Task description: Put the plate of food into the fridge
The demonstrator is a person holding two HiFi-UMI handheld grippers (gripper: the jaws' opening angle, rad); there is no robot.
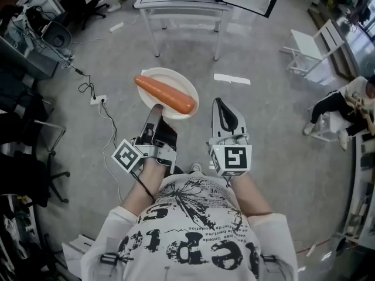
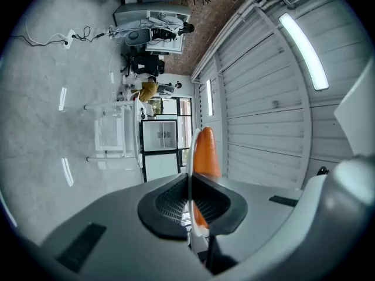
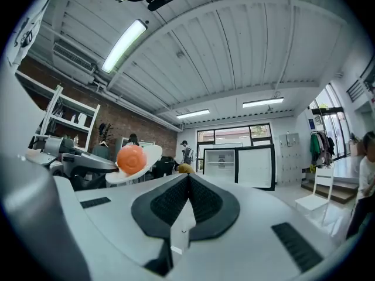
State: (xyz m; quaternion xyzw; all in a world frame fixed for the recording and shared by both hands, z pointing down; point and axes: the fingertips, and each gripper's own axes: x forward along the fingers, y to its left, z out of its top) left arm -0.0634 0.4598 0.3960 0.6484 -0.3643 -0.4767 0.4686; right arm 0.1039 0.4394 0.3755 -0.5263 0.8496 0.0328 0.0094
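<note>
My left gripper (image 1: pixel 156 111) has its ribbed black pads (image 2: pixel 169 205) clamped on the near rim of the thin, round white plate (image 1: pixel 168 76), held over the smooth grey floor (image 1: pixel 275 133) with a long tapered orange carrot (image 1: pixel 165 94) across it, while my right gripper (image 1: pixel 219 103), just right of it, holds its jaws together on nothing.

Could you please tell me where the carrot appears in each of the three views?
Head view: the carrot lies slightly left of centre, lengthwise across the picture.
Left gripper view: the carrot is near centre, pointing upward.
Right gripper view: the carrot is left of centre, seen end-on.
Shared landmark: the white plate carrying it.
</note>
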